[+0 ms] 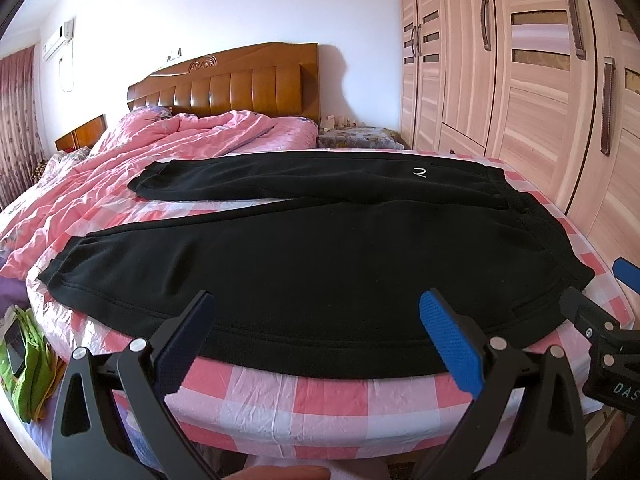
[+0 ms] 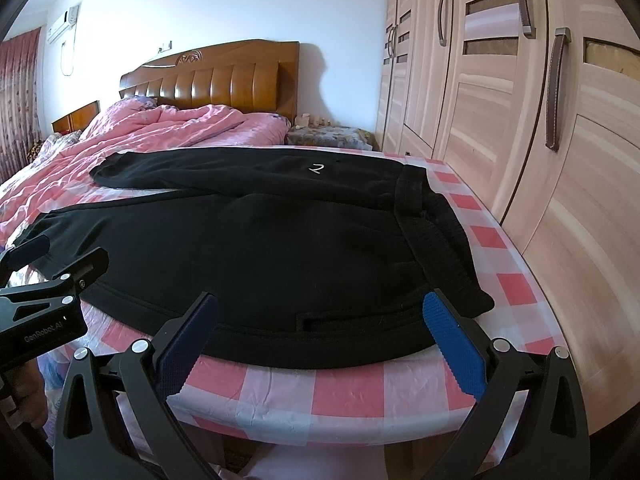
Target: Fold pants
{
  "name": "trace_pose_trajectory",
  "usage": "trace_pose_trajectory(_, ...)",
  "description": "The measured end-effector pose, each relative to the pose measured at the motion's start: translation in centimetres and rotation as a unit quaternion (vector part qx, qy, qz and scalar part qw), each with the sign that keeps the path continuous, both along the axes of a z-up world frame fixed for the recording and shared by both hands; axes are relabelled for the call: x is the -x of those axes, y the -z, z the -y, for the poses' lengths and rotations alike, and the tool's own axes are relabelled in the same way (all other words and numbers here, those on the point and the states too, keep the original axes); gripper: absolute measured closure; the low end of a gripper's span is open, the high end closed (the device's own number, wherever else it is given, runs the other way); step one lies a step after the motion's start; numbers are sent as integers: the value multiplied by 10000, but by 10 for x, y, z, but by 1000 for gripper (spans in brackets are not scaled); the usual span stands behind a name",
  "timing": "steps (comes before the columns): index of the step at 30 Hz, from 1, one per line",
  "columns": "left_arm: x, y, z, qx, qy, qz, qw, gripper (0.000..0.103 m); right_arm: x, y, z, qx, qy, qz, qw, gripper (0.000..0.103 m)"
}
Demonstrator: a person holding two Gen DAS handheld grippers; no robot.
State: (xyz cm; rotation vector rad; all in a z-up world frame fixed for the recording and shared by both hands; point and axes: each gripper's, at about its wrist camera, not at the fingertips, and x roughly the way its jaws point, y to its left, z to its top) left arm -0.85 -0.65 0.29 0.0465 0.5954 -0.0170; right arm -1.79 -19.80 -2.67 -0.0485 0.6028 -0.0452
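Black pants (image 1: 304,256) lie flat across the foot of the bed, waistband to the right, both legs spread apart to the left; they also show in the right wrist view (image 2: 260,248). A small white logo (image 1: 420,173) marks the far leg. My left gripper (image 1: 316,312) is open and empty, just above the near hem edge of the near leg. My right gripper (image 2: 320,312) is open and empty over the near edge by the waistband (image 2: 436,240). The right gripper shows in the left wrist view (image 1: 596,288) and the left gripper in the right wrist view (image 2: 52,256).
The bed has a pink-and-white checked sheet (image 1: 320,404) and a rumpled pink quilt (image 1: 160,144) toward the wooden headboard (image 1: 240,84). A wardrobe (image 1: 520,80) stands close on the right. A bedside table (image 1: 360,136) is in the far corner. Green fabric (image 1: 28,360) lies left of the bed.
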Motion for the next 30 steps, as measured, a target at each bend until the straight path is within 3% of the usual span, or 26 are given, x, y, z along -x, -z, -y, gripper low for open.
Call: trace_pose_trajectory(30,0,0,-1,3,2,-4,10000,1,-1,3,2,-40,18,-27,10000,4)
